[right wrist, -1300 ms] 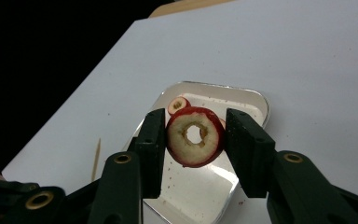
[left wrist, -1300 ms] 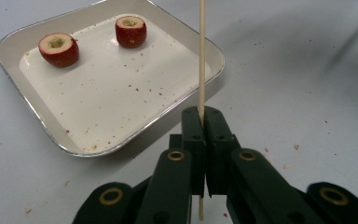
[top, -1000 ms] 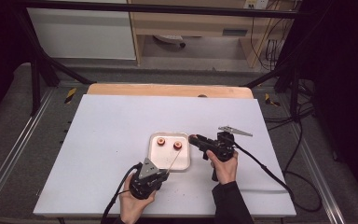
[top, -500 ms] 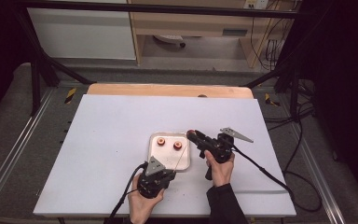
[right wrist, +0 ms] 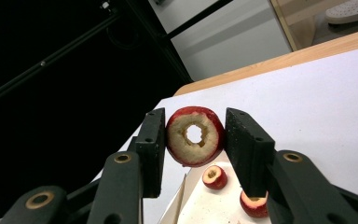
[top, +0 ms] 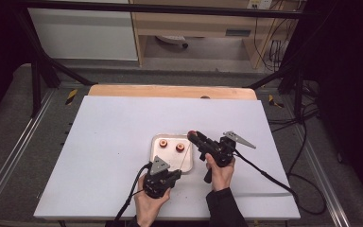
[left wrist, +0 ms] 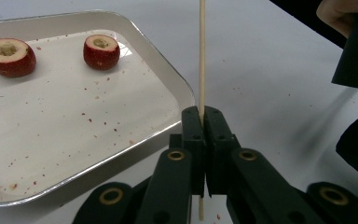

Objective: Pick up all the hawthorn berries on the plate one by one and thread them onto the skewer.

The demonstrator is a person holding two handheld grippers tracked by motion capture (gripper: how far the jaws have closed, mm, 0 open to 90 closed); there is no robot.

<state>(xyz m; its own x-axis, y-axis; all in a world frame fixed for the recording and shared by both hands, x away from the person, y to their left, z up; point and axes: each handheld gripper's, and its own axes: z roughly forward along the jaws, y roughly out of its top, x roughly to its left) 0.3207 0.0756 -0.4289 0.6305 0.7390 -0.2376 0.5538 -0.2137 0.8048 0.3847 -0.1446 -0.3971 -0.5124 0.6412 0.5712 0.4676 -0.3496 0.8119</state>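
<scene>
Skewer (left wrist: 202,56) is sitting clenched between the jaws of the left gripper (left wrist: 203,116), pads pressing flat on it, stick pointing up and away over the table w/ a short stub poking out below the jaws. In the high view the left gripper (top: 172,176) is being held by the left hand (top: 147,204) near the front edge of the white table (top: 108,137), just beside the front right corner of the tray (top: 157,158), and the skewer (top: 184,159) is showing as a thin pale line running up across that corner. Right gripper (right wrist: 195,135) is grasping a red fruit slice (right wrist: 195,136), cored, hole thru the middle, cut face turned toward the camera, one pad on each side of the skin. High view: right gripper (top: 194,137) is hovering over the tray's right edge w/ the slice (top: 191,135) lifted off the tray, right hand (top: 220,170) gripping the handle behind it. Slice and skewer tip are sitting near each other but apart; can't tell the exact gap. Two more cored red pieces (left wrist: 9,57) (left wrist: 101,51) are lying cut face up at the far end of the tray, apart from each other, red crumbs scattered round them. Tray is lying flat mid-table.
</scene>
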